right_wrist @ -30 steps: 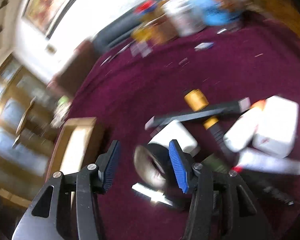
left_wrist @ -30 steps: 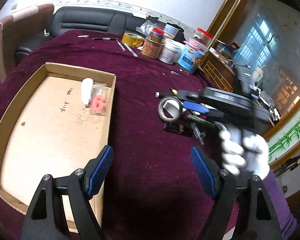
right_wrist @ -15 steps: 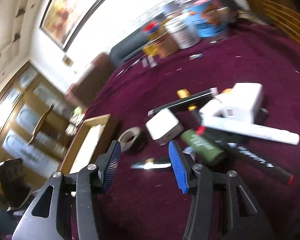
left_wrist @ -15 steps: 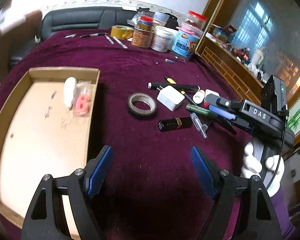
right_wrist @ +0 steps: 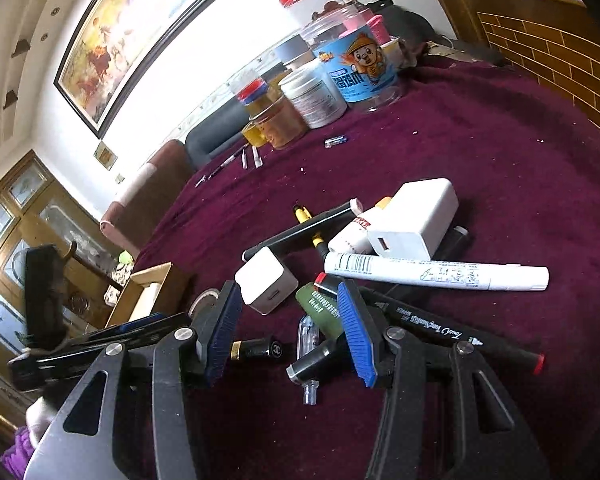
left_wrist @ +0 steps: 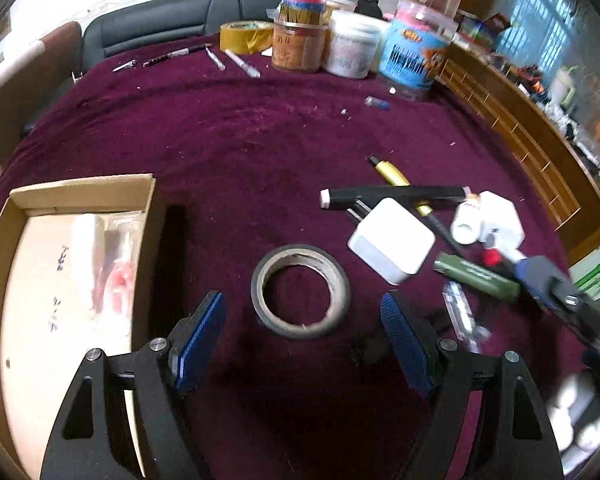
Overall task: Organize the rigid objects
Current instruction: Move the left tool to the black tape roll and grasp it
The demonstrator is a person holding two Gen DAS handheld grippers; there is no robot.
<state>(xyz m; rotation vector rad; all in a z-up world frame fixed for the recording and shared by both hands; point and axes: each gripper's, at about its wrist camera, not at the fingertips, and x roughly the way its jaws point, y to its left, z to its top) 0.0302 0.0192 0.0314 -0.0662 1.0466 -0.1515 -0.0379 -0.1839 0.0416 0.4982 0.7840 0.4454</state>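
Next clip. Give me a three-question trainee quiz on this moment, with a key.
1. True or false: the left gripper is shut on the tape roll.
2. What lies nearest the tape roll? A white charger cube; B yellow tape; C blue-label jar.
3. Which container on the cloth already holds items?

Key: 1 false, its jaws stand open with the roll ahead between them; 2 A; 3 the cardboard box.

I see maroon table [left_wrist: 228, 128] w/ box [left_wrist: 80, 186], tape ring [left_wrist: 300, 292], chargers, pens, jars [left_wrist: 340, 44] on it.
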